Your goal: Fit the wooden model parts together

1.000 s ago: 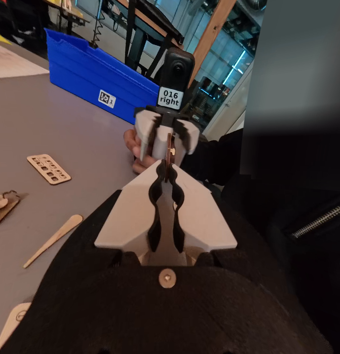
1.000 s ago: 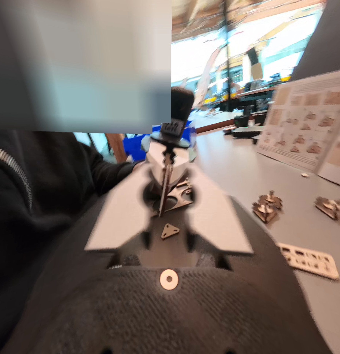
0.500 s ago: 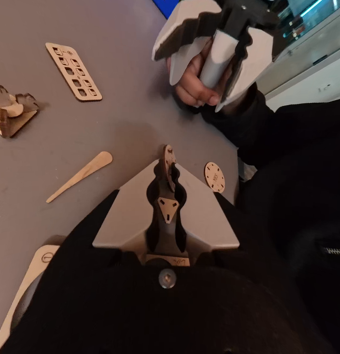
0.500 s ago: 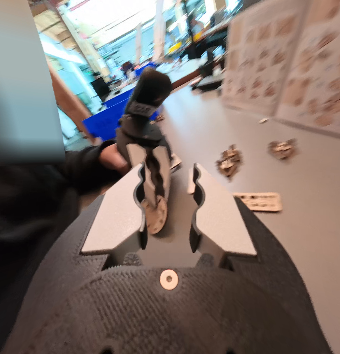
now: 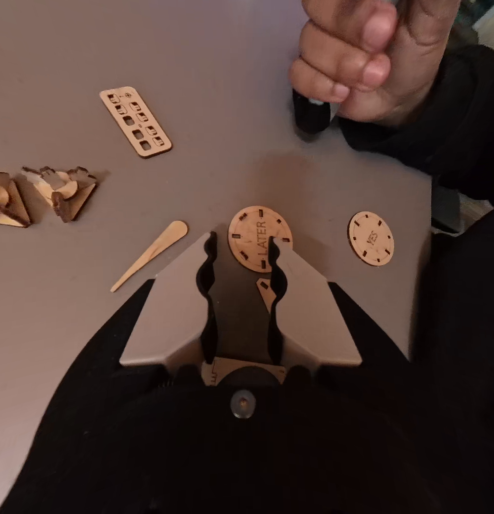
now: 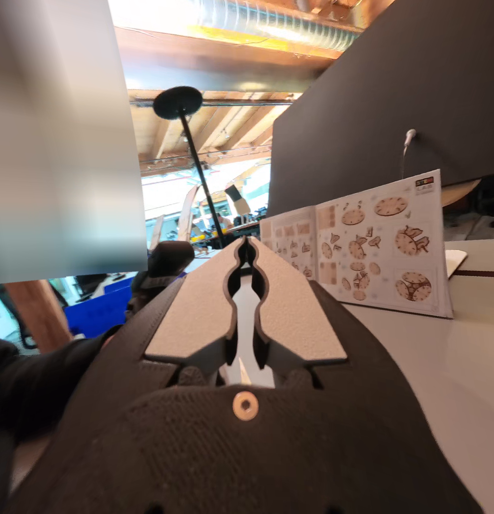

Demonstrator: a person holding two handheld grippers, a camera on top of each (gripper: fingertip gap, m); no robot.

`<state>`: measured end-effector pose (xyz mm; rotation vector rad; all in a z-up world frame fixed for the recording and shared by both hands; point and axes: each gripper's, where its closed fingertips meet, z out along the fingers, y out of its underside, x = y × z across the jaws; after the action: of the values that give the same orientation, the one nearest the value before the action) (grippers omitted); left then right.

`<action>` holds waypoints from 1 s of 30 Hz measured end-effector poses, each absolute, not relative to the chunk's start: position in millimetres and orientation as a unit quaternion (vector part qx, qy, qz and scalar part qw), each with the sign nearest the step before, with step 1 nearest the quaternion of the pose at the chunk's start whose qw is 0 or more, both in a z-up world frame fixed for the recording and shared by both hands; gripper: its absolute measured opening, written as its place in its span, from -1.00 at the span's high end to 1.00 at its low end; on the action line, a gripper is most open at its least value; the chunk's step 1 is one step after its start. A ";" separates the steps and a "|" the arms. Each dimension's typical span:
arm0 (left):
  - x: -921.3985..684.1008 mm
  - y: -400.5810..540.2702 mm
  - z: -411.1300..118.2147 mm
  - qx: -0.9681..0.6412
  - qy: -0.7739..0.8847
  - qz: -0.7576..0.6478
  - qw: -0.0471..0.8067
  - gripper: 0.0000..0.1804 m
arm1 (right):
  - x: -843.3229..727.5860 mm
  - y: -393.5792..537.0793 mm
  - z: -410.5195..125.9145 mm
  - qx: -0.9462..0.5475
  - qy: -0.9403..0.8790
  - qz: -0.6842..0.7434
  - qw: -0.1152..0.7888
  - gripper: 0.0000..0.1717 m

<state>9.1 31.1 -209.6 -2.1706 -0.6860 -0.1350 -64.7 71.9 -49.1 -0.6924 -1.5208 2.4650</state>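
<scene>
My left gripper (image 5: 242, 236) is open and empty, low over the grey table (image 5: 212, 69). A round wooden disc (image 5: 248, 242) lies flat on the table at its fingertips, partly under the right fingertip (image 5: 276, 250). A small wooden triangle (image 5: 265, 294) lies between the fingers, by the right one. A second wooden disc (image 5: 371, 242) lies to the right. My right gripper (image 6: 246, 239) is shut with nothing between its tips and points up, away from the table. In the left wrist view only the hand (image 5: 360, 61) holding it shows.
A wooden teardrop stick (image 5: 154, 251), a perforated wooden card (image 5: 135, 121) and assembled wooden pieces (image 5: 65, 192) lie on the left. An open instruction booklet (image 6: 365, 250) stands at the right before a dark panel (image 6: 379, 111). The table edge (image 5: 430, 222) runs on the right.
My left gripper held the disc edge-on, then opened; the disc now lies flat on the table. My right gripper was open, has shut on nothing and swung upward.
</scene>
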 end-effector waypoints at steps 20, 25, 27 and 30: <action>5.6 26.9 -215.7 -0.877 -0.279 -0.004 0.392 1.00 | -90.9 5.5 -56.8 -0.313 -0.454 0.826 0.113 1.00; 5.6 26.7 -215.9 -0.880 -0.274 0.008 0.387 1.00 | -96.3 11.5 -64.7 -0.321 -0.454 0.818 0.145 1.00; 5.6 26.6 -215.9 -0.880 -0.274 0.008 0.387 1.00 | -94.8 7.9 -65.0 -0.316 -0.461 0.814 0.158 1.00; 5.6 26.6 -215.9 -0.880 -0.275 0.008 0.387 1.00 | -88.8 4.5 -58.3 -0.298 -0.465 0.810 0.197 1.00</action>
<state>5.6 26.6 -215.9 -2.2394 -0.7003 0.0203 -88.8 4.5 -58.3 -0.8340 -1.3018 2.2682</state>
